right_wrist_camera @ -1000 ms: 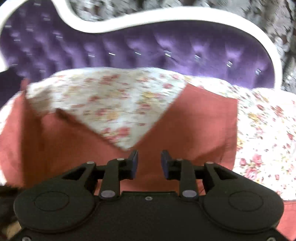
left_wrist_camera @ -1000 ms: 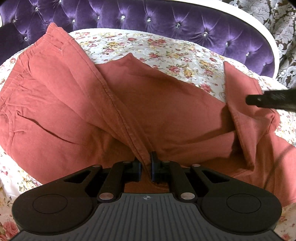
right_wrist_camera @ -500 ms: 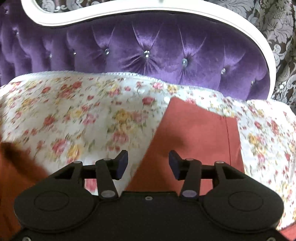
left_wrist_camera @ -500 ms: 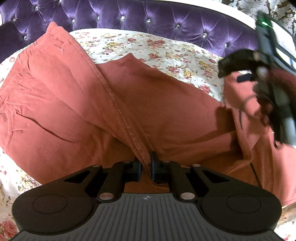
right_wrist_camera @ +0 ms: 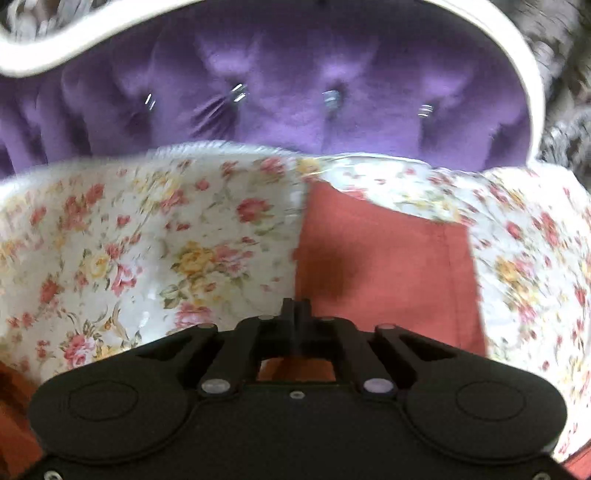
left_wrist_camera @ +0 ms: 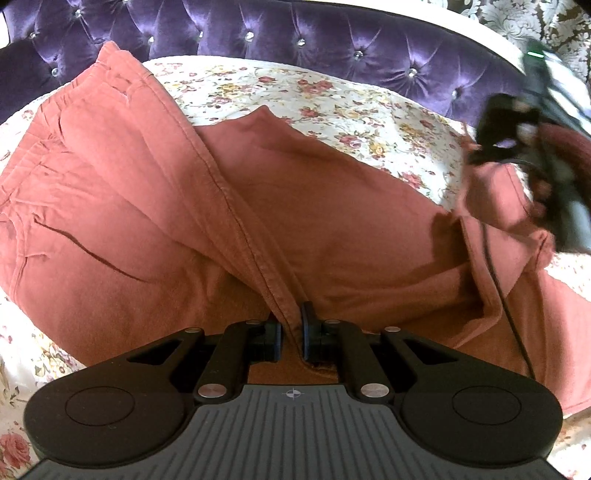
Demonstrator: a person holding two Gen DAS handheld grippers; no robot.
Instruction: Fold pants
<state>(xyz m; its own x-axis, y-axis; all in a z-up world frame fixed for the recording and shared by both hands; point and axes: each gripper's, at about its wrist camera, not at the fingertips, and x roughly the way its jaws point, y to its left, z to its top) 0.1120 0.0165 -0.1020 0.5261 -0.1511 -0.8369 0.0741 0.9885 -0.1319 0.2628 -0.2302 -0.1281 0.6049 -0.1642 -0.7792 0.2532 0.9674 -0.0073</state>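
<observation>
1. Pants (left_wrist_camera: pixel 192 206): rust-red, spread across the floral bedspread (left_wrist_camera: pixel 332 99), waistband end toward the purple tufted headboard (left_wrist_camera: pixel 295 29) at its left, legs running away to its right. One seam ridge is raised off the cloth near the middle.
2. Left gripper (left_wrist_camera: pixel 291 332): jaws drawn narrow on that raised seam ridge of the pants, cloth pinched between the pads.
3. Right gripper (right_wrist_camera: pixel 295 314): jaws brought together at the near edge of a leg end (right_wrist_camera: pixel 388 266) that lies below the headboard; whether cloth is caught between them cannot be told, the view being blurred. In the left wrist view the right gripper sits over the turned-back leg end.
4. Progress, as judged: early. The legs are not yet laid neatly one on the other; one hem is only partly turned. Lengthwise and crosswise folds remain.
</observation>
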